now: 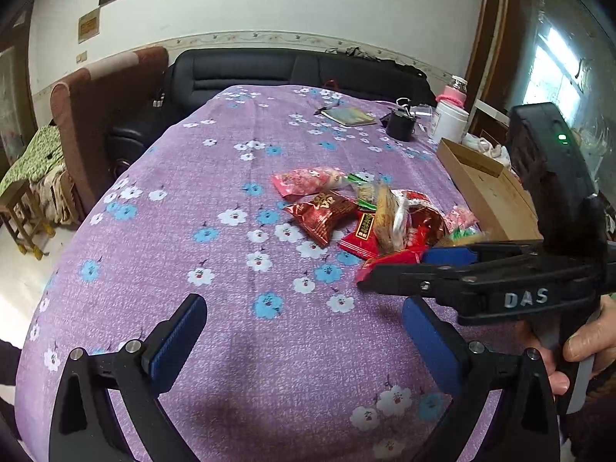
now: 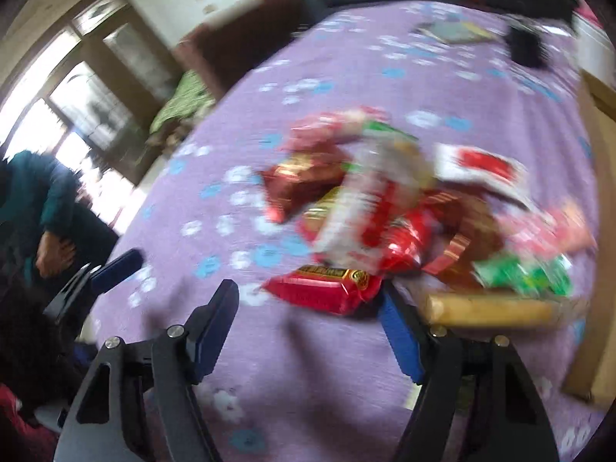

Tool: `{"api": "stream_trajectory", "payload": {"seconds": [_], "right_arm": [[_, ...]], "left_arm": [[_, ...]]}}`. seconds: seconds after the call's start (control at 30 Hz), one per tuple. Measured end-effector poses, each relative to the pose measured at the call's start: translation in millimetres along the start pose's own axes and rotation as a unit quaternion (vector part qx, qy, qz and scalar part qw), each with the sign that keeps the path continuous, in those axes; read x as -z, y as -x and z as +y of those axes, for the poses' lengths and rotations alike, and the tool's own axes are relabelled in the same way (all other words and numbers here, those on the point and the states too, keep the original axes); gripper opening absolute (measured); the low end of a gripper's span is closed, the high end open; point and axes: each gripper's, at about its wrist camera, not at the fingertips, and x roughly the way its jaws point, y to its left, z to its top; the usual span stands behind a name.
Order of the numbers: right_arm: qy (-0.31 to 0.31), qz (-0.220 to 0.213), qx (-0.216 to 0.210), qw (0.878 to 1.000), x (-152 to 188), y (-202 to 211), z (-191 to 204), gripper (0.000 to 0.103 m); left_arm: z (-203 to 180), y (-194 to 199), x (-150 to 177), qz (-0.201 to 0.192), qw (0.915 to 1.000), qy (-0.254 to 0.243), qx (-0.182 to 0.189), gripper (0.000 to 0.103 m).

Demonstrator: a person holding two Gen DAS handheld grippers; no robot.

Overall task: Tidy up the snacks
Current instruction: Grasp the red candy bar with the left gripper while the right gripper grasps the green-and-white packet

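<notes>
A pile of snack packets [image 1: 369, 211] lies on the purple flowered tablecloth [image 1: 231, 231], right of centre. It holds a dark red packet [image 1: 323, 211], a pink one [image 1: 304, 183], red ones and a biscuit pack. My left gripper [image 1: 304, 331] is open and empty, low over bare cloth in front of the pile. My right gripper [image 2: 308, 315] is open, its jaws on either side of the near edge of a red packet [image 2: 327, 288] without closing on it. In the left wrist view the right gripper [image 1: 400, 269] reaches in from the right. The right wrist view is blurred.
An open cardboard box [image 1: 489, 188] stands at the table's right edge, beside the pile. At the far end are a booklet [image 1: 348, 115], a black binder clip [image 1: 400, 123] and a white jar [image 1: 448, 121]. A black sofa [image 1: 288, 69] lies behind the table.
</notes>
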Motion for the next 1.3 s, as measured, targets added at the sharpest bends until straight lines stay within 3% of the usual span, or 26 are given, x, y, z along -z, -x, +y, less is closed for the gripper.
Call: {"api": "stream_trajectory", "payload": {"seconds": [0.47,0.83,0.97,1.1,1.2,1.3], "right_arm": [[0.028,-0.068,-0.02,0.997,2.6,59.3,-23.5,0.074],[-0.013,-0.146,-0.062,0.987,18.0,107.8,-59.1,0.074],[-0.016,-0.151,-0.063,0.986,22.1,113.5,-64.5,0.074],[-0.019,-0.145,-0.061,0.987,24.7,112.4,-61.8,0.074],[-0.031,-0.146,-0.064,0.987,26.2,114.7,-65.4,0.073],[-0.043,-0.148,-0.068,0.986,27.3,118.2,-71.3,0.073]], "left_arm": [[-23.8,7.2,-2.0,0.003,0.9997,-0.023,-0.013,0.102],[-34.4,2.0,-3.4,0.019,0.9993,-0.031,-0.012,0.102],[-38.1,-3.5,-9.9,0.032,0.9992,-0.022,0.006,0.094],[-48.7,-12.3,-13.9,0.039,0.9984,-0.04,-0.001,0.091],[-57.3,-23.4,-18.2,0.052,0.9971,-0.055,0.01,0.08],[-68.5,-37.9,-23.2,0.06,0.995,-0.078,0.021,0.08]]}}
